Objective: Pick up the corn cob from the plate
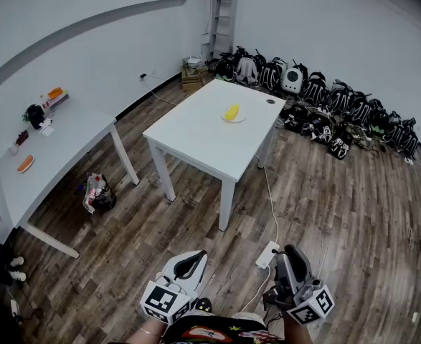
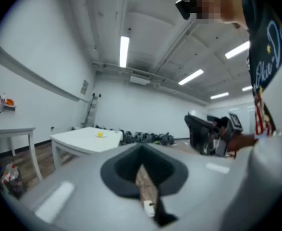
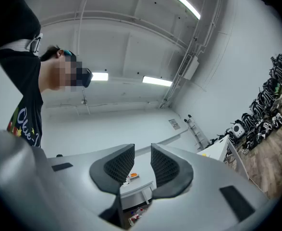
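Head view takes in the whole room: the corn cob [image 1: 231,111] lies on a small plate [image 1: 233,119] near the far edge of a white desk [image 1: 196,131] in the middle of the wooden floor [image 1: 353,206], well apart from both grippers. The left gripper [image 1: 190,258] and right gripper [image 1: 290,253] sit low at the bottom edge, close to the person's body, with a power strip [image 1: 267,254] on the floor between them. Only this view shows a second desk [image 1: 59,142] along the left wall and a bag [image 1: 97,192] on the floor beside it. Left gripper view looks almost level across the room, so the cob [image 2: 100,134] is a tiny yellow spot on the desk [image 2: 83,141], far beyond the jaws. There the jaws stand closed to a thin slit with nothing in it, only floorboards showing through. It also catches the right gripper from the side, off to the right. Right gripper view tilts upward to the ceiling lights [image 3: 156,81] and the person's dark shirt [image 3: 23,95]. Its jaws are drawn in to a narrow gap, holding nothing. A row of backpacks [image 3: 270,100] runs along the right wall, and a ladder [image 3: 196,129] leans in the corner
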`<action>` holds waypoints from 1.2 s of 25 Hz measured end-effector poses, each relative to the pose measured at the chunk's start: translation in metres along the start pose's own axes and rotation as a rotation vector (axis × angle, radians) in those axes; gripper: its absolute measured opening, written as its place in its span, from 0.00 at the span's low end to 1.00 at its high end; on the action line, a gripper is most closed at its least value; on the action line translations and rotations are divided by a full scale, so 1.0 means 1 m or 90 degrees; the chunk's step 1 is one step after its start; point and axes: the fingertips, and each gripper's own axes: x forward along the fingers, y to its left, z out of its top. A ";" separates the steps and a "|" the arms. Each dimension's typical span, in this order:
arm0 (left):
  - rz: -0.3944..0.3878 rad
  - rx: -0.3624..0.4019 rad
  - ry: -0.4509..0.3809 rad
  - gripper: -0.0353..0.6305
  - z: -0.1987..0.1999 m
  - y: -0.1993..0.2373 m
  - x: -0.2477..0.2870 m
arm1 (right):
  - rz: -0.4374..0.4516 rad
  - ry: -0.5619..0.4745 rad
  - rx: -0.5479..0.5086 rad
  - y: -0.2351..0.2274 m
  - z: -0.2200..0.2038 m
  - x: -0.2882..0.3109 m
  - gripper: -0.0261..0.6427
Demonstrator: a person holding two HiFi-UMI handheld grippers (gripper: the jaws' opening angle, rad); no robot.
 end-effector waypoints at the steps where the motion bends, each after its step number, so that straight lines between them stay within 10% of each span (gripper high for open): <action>1: 0.009 0.006 -0.002 0.05 0.002 0.017 0.011 | 0.000 -0.001 0.007 -0.009 -0.005 0.014 0.17; 30: 0.071 0.018 -0.051 0.05 0.068 0.211 0.465 | 0.122 0.127 -0.039 -0.392 0.008 0.280 0.32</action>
